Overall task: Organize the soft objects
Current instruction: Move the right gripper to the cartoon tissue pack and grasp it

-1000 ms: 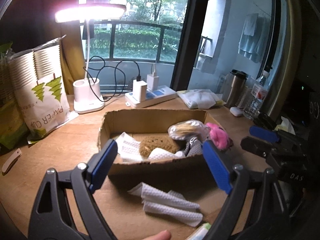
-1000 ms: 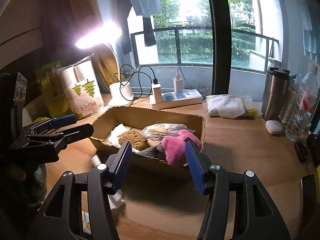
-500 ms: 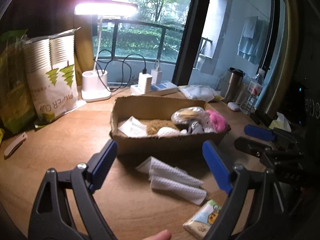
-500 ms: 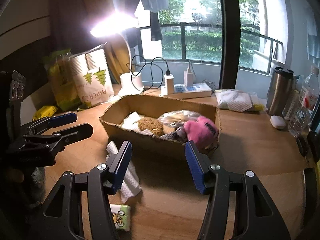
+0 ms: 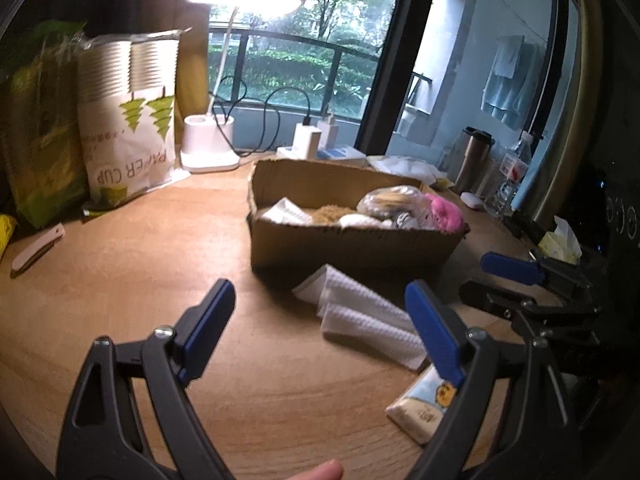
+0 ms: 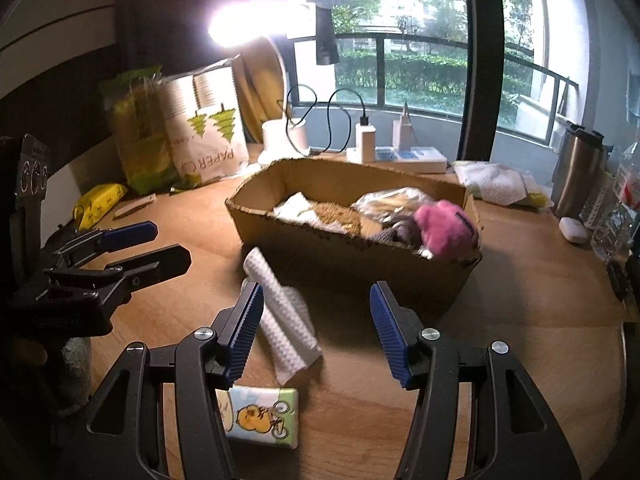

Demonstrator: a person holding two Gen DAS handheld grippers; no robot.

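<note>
On the far left of the wooden worktop (image 5: 120,288) stand a green bag (image 5: 40,128) and, beside it, a white bag of paper cups (image 5: 128,132) with green trees printed on it. A small white strip (image 5: 38,246) lies flat before them. To the right, a lit desk lamp (image 5: 208,148) stands by the window, and next to it is a power strip (image 6: 400,157) with two chargers plugged in.

The left claw (image 5: 320,332) hangs open over bare wood, with nothing between its blue pads. A fingertip (image 5: 320,472) of the person shows at the bottom edge of the left wrist view.

In the middle is the cardboard box (image 5: 352,246). It holds soft things: a white cloth (image 5: 286,212), a brown sponge (image 5: 332,213), a clear bag (image 5: 390,200), a grey item (image 5: 404,220) and a pink fluffy item (image 5: 444,214) at the right end. Just in front of the box, on the worktop, lies a white textured cloth (image 5: 360,316), folded in loose rolls. Nearer to the cameras lies a tissue pack (image 6: 260,416) with a yellow cartoon on it.

The right claw (image 6: 316,332) is also open and holds nothing; it hovers above the cloth and the pack.

Further right stand a folded white towel (image 6: 496,184), a steel flask (image 6: 576,172), a small white case (image 6: 573,230) and a water bottle (image 5: 512,176).
</note>
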